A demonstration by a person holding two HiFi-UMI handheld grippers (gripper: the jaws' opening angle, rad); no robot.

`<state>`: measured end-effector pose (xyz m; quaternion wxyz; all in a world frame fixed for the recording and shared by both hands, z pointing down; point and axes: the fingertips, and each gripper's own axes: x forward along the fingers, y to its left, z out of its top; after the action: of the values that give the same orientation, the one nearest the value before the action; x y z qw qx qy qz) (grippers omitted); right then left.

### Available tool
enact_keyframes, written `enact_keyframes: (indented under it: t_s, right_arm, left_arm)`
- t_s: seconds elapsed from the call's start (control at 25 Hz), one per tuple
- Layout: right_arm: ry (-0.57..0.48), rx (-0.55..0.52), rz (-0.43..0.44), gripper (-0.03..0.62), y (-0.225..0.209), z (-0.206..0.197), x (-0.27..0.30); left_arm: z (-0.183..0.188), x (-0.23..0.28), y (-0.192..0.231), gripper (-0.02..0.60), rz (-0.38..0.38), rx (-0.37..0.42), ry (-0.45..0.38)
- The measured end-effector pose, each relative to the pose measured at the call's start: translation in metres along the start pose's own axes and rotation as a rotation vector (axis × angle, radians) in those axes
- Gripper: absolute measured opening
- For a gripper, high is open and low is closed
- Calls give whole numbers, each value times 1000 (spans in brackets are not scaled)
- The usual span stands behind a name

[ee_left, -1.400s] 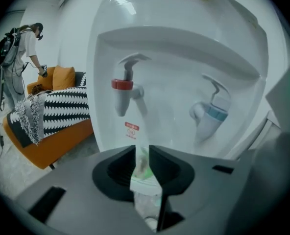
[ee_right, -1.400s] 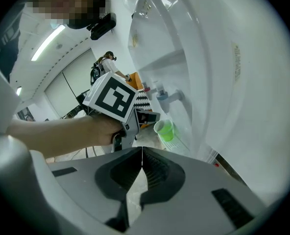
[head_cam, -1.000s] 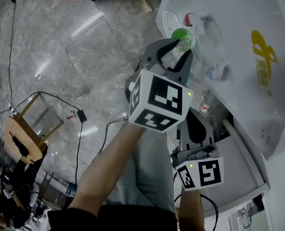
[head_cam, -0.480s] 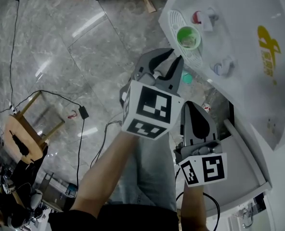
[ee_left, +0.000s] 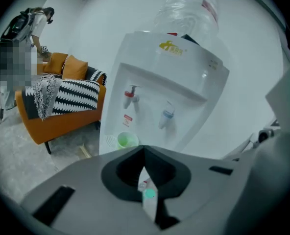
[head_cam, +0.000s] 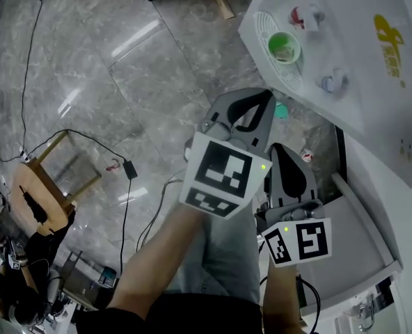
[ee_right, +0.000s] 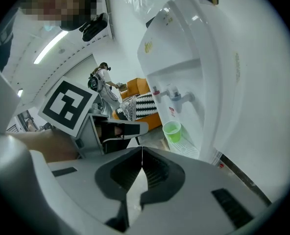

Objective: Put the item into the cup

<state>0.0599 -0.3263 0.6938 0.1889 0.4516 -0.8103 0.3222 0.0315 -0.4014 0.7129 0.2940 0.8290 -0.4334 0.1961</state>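
Red tap [head_cam: 298, 16] overhanging cup [head_cam: 284, 47], open floor [head_cam: 157, 82] before dispenser [head_cam: 362, 54]

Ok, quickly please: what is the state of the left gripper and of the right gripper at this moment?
Left gripper: closed, holding nothing.
Right gripper: closed, holding nothing.

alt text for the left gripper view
A white water dispenser stands ahead, a green cup on its drip tray below a red tap and a blue tap. The left gripper fills the foreground, tongs shut; an orange sofa sits at left.
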Motion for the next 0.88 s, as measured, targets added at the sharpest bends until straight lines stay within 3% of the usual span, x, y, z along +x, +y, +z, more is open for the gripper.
enact_keyframes:
  t_s: [0.16,0.28,0.56,0.88]
  right_arm:
    - [-16,8,5,11,16,-1,-10]
    - [-26,-1,5,11,31,7,-28]
    - [-124,-52,2,11,64,66,-72]
    - [-256,-126,-26,11,92,129,-125]
  left_arm:
    - [2,-27,1,14,19,15,1]
    - [16,-57,-4,14,38,-16,-15]
    - [80,-128,-34,14,40,48,-91]
    - [114,-190,-74,14,32,60,-166]
